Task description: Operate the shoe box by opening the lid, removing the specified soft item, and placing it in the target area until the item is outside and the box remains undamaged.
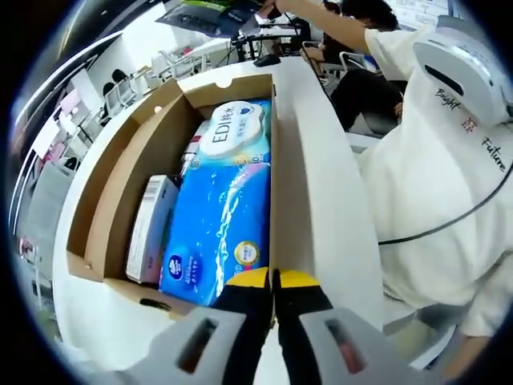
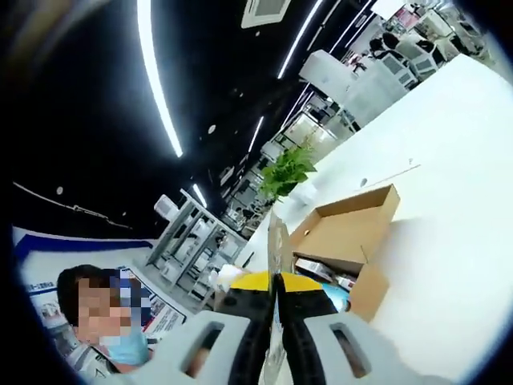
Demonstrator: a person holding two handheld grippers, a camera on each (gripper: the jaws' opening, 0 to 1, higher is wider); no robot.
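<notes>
The cardboard shoe box (image 1: 96,233) lies open on the white table (image 1: 321,200), its brown lid panel (image 1: 132,136) folded up on the left. Inside are a blue pack of wet wipes (image 1: 220,216) and, beside it, a white and pink carton (image 1: 151,228). My left gripper (image 1: 272,279) is shut, its yellow tips at the near end of the box's right wall. In the right gripper view the open box (image 2: 353,224) shows from low down. My right gripper (image 2: 276,282) is shut, and a thin cardboard edge (image 2: 276,237) rises just past its tips. I cannot tell whether it is pinched.
A person in a white hooded top (image 1: 433,176) stands close along the table's right edge, with a grey-white device (image 1: 465,64) and a cable at the chest. Chairs and other people (image 1: 353,16) sit past the table's far end. A green plant (image 2: 288,172) stands beyond the box.
</notes>
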